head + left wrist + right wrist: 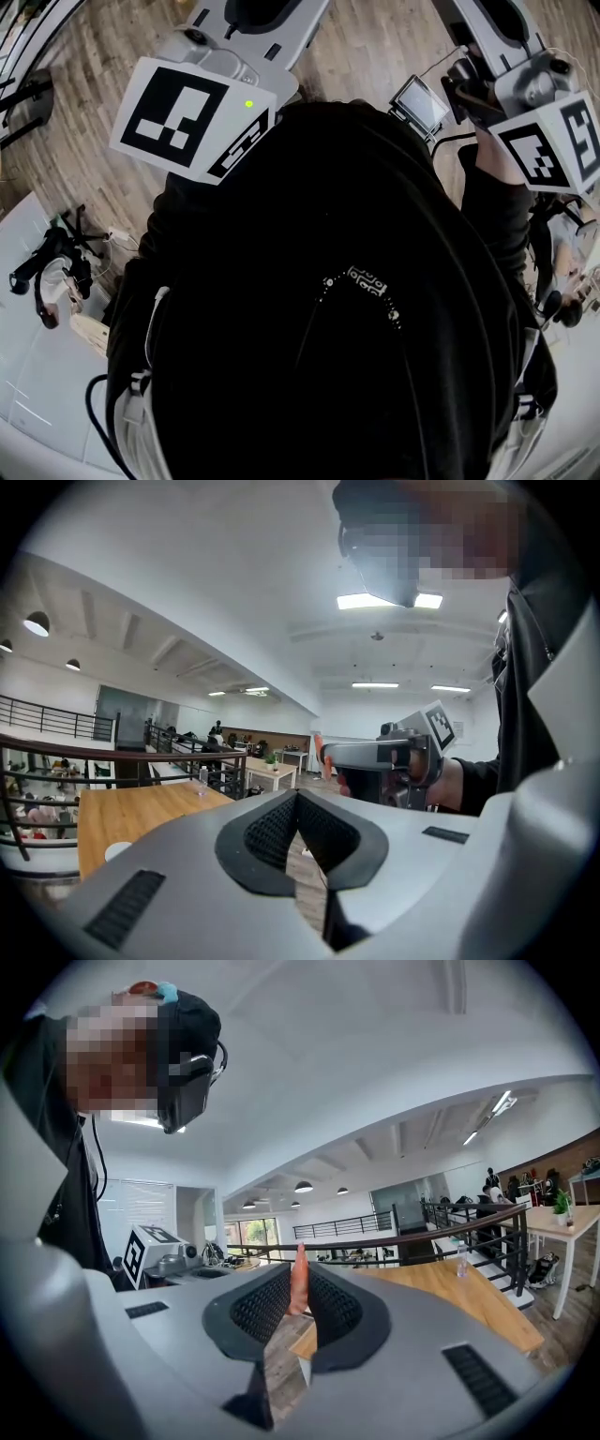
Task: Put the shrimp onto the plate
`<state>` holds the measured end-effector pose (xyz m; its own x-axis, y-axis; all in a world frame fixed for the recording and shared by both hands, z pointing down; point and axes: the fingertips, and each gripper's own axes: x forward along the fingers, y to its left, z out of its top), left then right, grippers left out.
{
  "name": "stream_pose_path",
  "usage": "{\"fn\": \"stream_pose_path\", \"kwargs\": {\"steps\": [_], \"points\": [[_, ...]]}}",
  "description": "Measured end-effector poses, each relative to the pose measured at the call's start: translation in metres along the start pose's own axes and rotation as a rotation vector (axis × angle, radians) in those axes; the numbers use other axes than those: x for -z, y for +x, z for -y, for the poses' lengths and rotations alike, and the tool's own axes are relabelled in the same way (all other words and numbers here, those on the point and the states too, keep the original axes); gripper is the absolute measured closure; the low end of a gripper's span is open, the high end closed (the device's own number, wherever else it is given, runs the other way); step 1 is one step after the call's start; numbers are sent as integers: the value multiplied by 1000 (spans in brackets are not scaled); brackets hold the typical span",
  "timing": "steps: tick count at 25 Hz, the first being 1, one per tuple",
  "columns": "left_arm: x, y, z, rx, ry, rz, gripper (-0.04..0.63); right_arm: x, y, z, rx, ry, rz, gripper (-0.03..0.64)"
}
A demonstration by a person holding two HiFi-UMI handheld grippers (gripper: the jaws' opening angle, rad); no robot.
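Note:
A thin orange-pink shrimp (298, 1282) stands upright between the black pads of my right gripper (299, 1290), which is shut on it. The left gripper view also shows the right gripper (321, 753) from the side, level, with the shrimp's orange tip (318, 745) poking out of its front. My left gripper (296, 797) is shut with nothing between its pads. Both are held up in the air in front of a person's black top (337, 309). A small white round thing (117, 849) lies on a wooden table; I cannot tell whether it is the plate.
The wooden table (141, 808) lies low and left in the left gripper view, with a dark railing (122, 757) behind it. In the head view there is plank floor (94, 75) above and a white surface (37, 375) with black gear (47, 267) at the left.

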<state>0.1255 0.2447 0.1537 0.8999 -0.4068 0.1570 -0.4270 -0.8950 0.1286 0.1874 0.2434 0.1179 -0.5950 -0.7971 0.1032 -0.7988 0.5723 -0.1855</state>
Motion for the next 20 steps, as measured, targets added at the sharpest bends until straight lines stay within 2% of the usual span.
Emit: {"fn": "stream_pose_path", "kwargs": {"steps": [7,13,17,20], "points": [[-18,-35,-81,-44,-6,19,589,-24,80,-25,-52,-23,-8,548],[-15,-58,-118,-77,-24,40,589,-18,125,-38,-75,-26,-40,548],[-6,-83,-165,-129,-49,52,589,-13,171,-53,-96,-46,-56,548],[-4,-88,-181,-178,-45,52,589,-9,186,-53,-84,-79,-74,548]]}}
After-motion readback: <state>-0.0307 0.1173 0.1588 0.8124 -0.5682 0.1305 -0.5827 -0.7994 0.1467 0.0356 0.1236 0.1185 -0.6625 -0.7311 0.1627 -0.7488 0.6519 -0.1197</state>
